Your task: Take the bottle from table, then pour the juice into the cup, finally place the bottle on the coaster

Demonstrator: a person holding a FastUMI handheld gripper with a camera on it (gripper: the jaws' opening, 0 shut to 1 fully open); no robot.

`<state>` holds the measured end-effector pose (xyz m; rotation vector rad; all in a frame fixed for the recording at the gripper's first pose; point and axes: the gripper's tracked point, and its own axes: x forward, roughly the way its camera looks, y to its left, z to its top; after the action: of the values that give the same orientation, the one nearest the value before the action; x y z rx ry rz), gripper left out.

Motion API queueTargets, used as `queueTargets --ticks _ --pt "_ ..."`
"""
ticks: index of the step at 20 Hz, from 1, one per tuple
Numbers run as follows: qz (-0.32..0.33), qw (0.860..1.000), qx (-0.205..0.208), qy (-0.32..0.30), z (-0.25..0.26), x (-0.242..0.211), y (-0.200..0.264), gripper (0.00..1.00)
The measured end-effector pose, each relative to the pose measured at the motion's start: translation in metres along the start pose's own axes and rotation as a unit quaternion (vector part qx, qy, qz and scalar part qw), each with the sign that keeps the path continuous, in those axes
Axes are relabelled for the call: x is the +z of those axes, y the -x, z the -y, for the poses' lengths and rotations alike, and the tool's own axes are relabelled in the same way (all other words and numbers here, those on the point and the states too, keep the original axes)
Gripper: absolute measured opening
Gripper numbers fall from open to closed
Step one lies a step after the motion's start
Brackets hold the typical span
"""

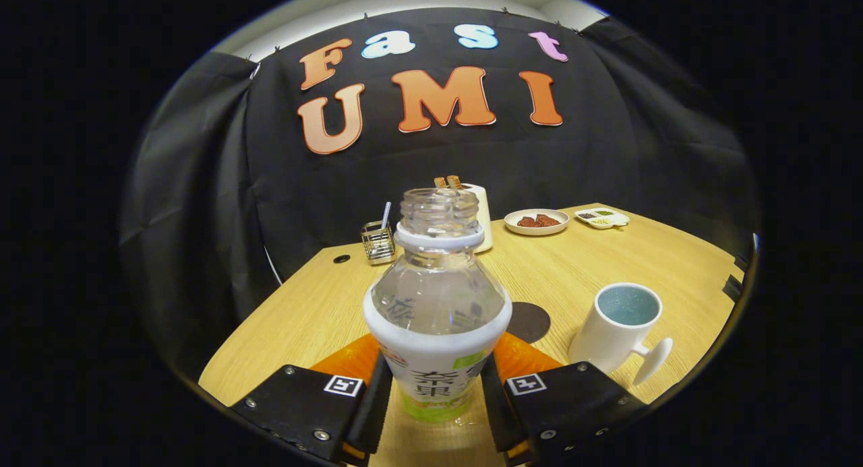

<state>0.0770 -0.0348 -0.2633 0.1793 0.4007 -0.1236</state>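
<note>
between the fingers of the gripper (435,393) stands the uncapped bottle (437,312), upright and clamped on both sides. just behind it lies the dark coaster (529,321), partly hidden; beside that, the cup (619,329). beyond: a wire holder (377,242), a plate (537,222).

At the far side of the light wooden worktop (323,305) stand a wire caddy (377,242), a round plate (537,222) of brown pieces and a small divided dish (602,218).

- A staged recording booth: black cloth wall (202,184) hung behind a wooden table (674,258).
- The table's far side is dressed like a dining spot: snack plate (537,222), divided dish (602,218), wire utensil holder (377,242).
</note>
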Motion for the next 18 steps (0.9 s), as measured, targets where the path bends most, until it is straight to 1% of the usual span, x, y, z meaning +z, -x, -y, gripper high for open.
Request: queueTargets --ticks 4,8,14,18 --pt "0.011 0.997 0.02 -0.071 0.002 0.017 0.007 0.63" --pt "0.019 0.988 0.036 -0.146 0.008 0.03 0.01 0.63" --pt "0.017 0.972 0.061 -0.225 0.01 0.041 0.011 0.63" --pt "0.017 0.964 0.066 -0.257 0.013 0.048 0.015 0.63"
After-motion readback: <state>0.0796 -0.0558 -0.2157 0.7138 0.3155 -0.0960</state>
